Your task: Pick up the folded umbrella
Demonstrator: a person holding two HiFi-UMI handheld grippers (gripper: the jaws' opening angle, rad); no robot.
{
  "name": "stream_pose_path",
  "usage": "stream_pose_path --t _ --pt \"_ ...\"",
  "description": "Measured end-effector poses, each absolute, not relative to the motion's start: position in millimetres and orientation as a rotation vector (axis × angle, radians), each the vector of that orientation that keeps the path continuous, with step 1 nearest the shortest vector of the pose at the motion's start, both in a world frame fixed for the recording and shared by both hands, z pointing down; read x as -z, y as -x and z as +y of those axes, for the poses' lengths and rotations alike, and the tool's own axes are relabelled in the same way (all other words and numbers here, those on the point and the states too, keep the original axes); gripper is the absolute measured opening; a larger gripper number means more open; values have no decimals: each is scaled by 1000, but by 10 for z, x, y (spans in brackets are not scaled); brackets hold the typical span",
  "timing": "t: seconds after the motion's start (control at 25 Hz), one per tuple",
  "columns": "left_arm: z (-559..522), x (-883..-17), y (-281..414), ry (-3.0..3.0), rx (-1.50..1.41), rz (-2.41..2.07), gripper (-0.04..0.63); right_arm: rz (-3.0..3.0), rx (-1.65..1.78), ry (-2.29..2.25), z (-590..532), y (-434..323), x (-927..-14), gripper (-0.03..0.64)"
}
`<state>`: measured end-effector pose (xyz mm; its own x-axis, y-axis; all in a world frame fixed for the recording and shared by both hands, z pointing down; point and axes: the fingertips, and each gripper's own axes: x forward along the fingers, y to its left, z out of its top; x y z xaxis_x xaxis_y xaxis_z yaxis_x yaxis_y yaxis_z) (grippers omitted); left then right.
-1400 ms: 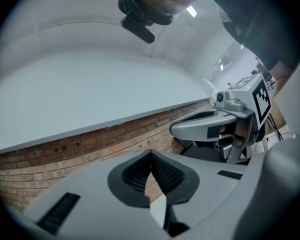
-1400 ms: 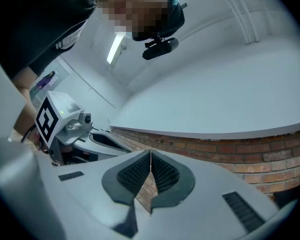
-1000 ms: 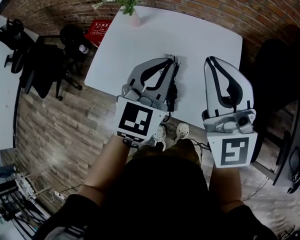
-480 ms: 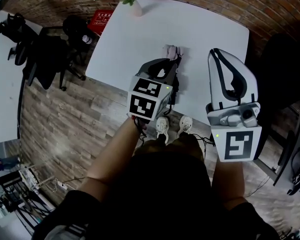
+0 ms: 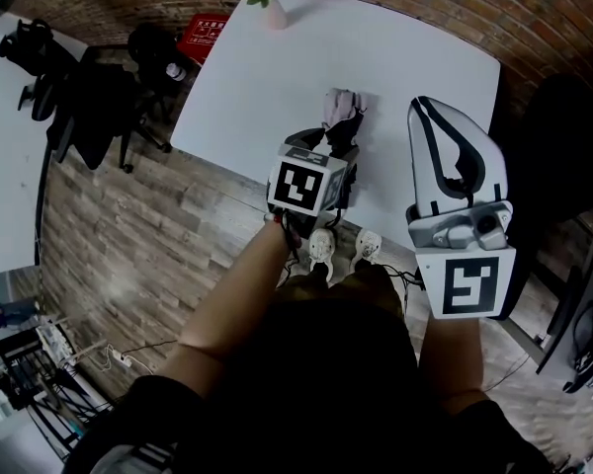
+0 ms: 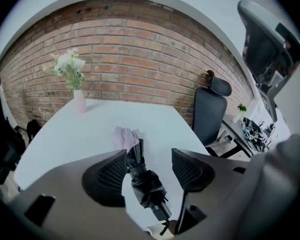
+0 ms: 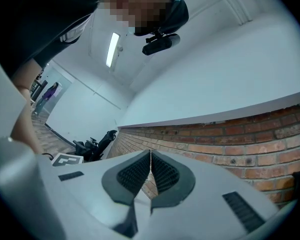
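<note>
A white table bears the folded umbrella. The left gripper has just been opening, its jaws wide apart around the umbrella. The right gripper is closed on nothing.

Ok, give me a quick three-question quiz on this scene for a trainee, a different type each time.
1. True or false: the right gripper is shut with nothing in it.
2. What lies between the left gripper's jaws? A) a cup B) the umbrella C) a chair
3. What stands at the table's far corner?

Key: 1. True. 2. B; the jaws have just been opening and stand either side of it, not yet pressing on it. 3. A vase holding flowers.
</note>
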<state>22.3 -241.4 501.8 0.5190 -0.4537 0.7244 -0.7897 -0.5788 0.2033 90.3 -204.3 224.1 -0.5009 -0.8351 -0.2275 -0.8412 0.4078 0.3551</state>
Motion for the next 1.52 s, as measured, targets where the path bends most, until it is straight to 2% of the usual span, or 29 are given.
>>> stream_pose_path --t 1.04,1.16,1.32,1.52 --pt "-2534 -6085 -204 -1776 -1011 -966 298 2682 -601 1490 -2190 -812 -2427 31" --pt "-2503 -6115 -168 -1727 -997 -971 305 2684 -604 1476 -2190 -796 -2414 31" --pt "-2365 -6322 -104 -1593 -931 -959 363 2678 -590 1464 -2211 -774 -2402 31" --pt "-2358 -6336 -120 -1588 -955 -984 365 2695 -593 1461 -2232 -758 -2425 31"
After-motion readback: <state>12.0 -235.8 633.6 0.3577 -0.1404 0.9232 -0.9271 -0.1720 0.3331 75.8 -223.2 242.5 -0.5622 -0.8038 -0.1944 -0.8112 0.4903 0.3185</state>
